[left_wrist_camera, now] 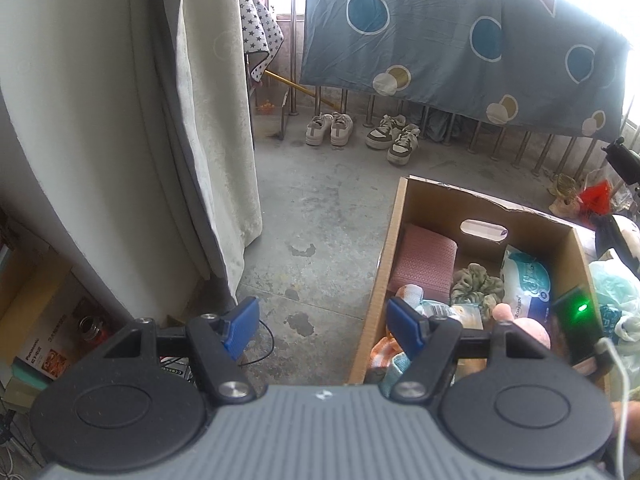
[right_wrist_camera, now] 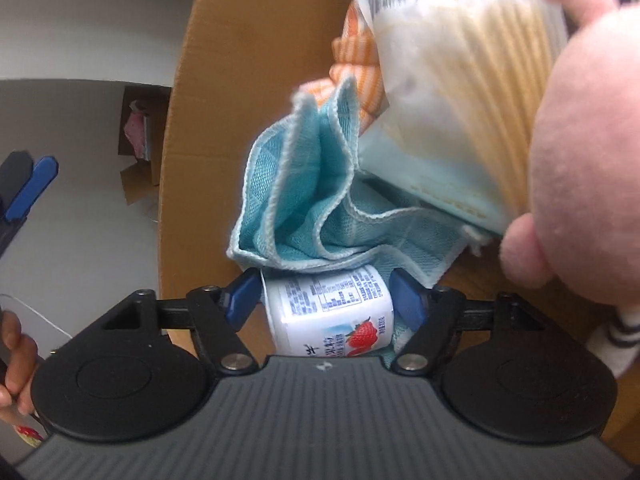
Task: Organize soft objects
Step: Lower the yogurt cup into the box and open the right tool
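Reaching into the brown cardboard box [right_wrist_camera: 200, 80], our right gripper [right_wrist_camera: 324, 298] has a white strawberry yogurt cup [right_wrist_camera: 328, 312] between its blue pads; a gap shows on each side, so we judge it unclamped. A crumpled teal woven cloth [right_wrist_camera: 304, 200] lies just beyond, against a pink plush toy [right_wrist_camera: 580, 160]. Our left gripper [left_wrist_camera: 322, 326] hangs spread and empty over the concrete floor [left_wrist_camera: 320, 220]. Most soft things already sit inside the box, loosely piled; tidying seems left.

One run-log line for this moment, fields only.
left gripper: jaws open, empty, beside cardboard box | right gripper: jaws open around yogurt cup, pads apart from it | teal cloth: draped over cup
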`<state>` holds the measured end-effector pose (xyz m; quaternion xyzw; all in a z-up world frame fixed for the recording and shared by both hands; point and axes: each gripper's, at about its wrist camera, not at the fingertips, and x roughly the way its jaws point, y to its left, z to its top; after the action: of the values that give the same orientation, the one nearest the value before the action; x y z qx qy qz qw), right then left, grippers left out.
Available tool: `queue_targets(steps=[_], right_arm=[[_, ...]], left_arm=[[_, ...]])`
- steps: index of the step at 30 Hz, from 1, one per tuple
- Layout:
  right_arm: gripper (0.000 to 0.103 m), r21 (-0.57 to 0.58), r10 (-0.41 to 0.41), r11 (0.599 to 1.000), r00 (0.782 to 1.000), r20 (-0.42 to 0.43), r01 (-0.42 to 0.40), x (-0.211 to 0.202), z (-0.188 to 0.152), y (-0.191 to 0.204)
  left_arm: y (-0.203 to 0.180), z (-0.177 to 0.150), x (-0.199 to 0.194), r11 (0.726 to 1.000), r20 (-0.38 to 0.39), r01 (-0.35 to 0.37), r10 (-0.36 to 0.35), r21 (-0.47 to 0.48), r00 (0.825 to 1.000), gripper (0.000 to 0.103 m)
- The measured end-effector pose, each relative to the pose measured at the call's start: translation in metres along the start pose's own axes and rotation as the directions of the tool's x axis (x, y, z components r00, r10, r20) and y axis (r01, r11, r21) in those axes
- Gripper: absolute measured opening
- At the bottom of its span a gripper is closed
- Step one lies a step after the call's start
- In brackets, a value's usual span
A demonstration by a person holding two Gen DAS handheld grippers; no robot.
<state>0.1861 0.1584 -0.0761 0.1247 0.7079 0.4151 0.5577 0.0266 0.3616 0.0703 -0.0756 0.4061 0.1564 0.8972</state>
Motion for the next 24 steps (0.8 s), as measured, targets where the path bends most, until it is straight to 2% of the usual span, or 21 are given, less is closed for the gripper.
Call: queue_targets(steps=[6, 11, 16, 19, 22, 24], right_arm=[[0.078, -0.082, -0.068, 0.994, 0.996, 0.064, 0.073, -0.026, -0.004, 0.020], [0.077, -0.112, -0.028, 0.993, 0.994, 0.107, 0.040, -0.046, -0.013, 0.027], [0.078, -0.154, 0.000, 0.988, 0.984, 0.176, 0.027, -0.090, -0.039, 0.026], [0.082, -0.203, 0.019, 0.979, 0.970, 0.242, 0.031, -0.121, -0.063, 0.026], [0.087, -0.261, 0.024, 0.963, 0.945, 0.326, 0.066, -0.152, -0.086, 0.026], [0.091, -0.281, 0.022, 0.955, 0.923, 0.385, 0.094, -0.170, -0.100, 0.024]], left_arm=[[-0.004, 0.000, -0.002, 1.000, 0.001, 0.014, -0.014, 0.004, 1.000, 0.071], [-0.014, -0.004, -0.005, 1.000, -0.013, 0.018, -0.017, 0.022, 1.000, 0.072], [-0.031, -0.010, -0.013, 0.999, -0.022, 0.007, -0.006, 0.051, 1.000, 0.080], [-0.047, -0.015, -0.021, 0.997, -0.021, 0.013, -0.011, 0.082, 1.000, 0.084], [-0.066, -0.021, -0.031, 0.993, -0.017, 0.015, -0.013, 0.119, 1.000, 0.085], [-0.080, -0.026, -0.041, 0.989, -0.004, 0.014, -0.014, 0.145, 1.000, 0.091]])
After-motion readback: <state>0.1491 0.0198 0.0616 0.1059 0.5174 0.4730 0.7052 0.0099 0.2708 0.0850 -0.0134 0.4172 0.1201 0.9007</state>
